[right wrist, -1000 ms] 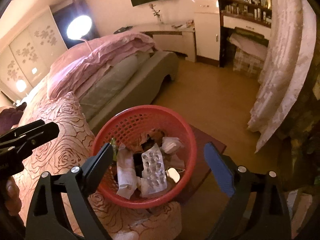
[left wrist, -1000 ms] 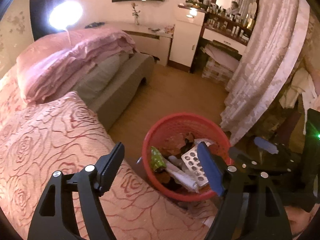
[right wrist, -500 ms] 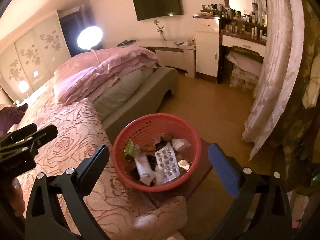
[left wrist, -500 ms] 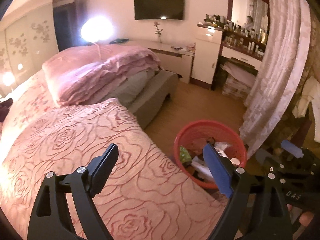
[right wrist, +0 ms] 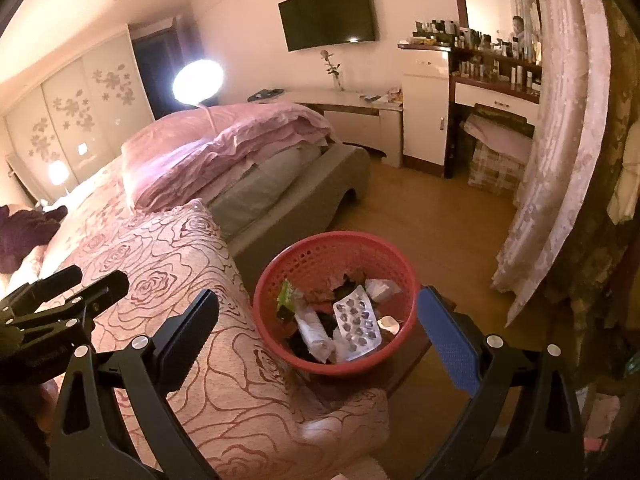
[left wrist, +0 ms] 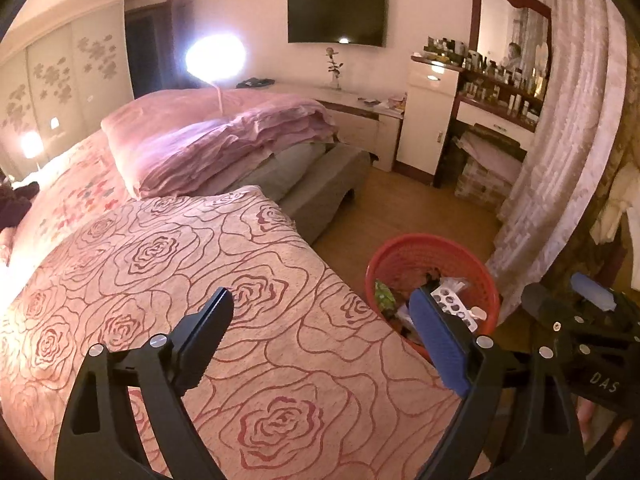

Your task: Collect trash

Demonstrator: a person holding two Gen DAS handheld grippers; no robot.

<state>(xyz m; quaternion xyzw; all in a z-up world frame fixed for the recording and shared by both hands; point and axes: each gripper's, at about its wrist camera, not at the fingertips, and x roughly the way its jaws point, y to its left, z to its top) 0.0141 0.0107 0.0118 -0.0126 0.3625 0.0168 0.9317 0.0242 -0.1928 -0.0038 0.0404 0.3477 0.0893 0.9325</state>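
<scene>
Left gripper (left wrist: pixel 320 340): jaws spread wide with nothing between them, hovering over the rose-patterned bedspread (left wrist: pixel 192 280)
Right gripper (right wrist: pixel 320 328): also spread wide and carrying nothing, poised above the basket, which sits between its two fingers in the right wrist view
Basket (right wrist: pixel 296 260): red plastic mesh, round, standing on a low dark stand just beside the corner of the bed; the bedspread's edge touches or nearly touches its near side
Trash inside: a silver blister pack (right wrist: pixel 357 328), a crumpled white wrapper (right wrist: pixel 316 330), a green packet (right wrist: pixel 285 294), a small white scrap (right wrist: pixel 380 289) and some brown and dark bits too jumbled to name
Trash outside: none that I can make out on the bed or the floor (right wrist: pixel 420 220); the dim warm light hides small things
Weight: everything in the basket looks very light, and the basket itself likely lifts with little effort
Stiffness: the blister pack is thin and springy and will flex under a pinch; the wrappers and packet are soft and will crush flat; the mesh wall is thin plastic and may bow if squeezed hard
Slip: foil and film are slick, so a shallow pinch could slide off
Where to hold: for the basket, clamp the thick rolled rim at the side nearest the right gripper, one finger inside and one outside; for any loose piece, take it across an edge or a crumpled fold, not a flat face
</scene>
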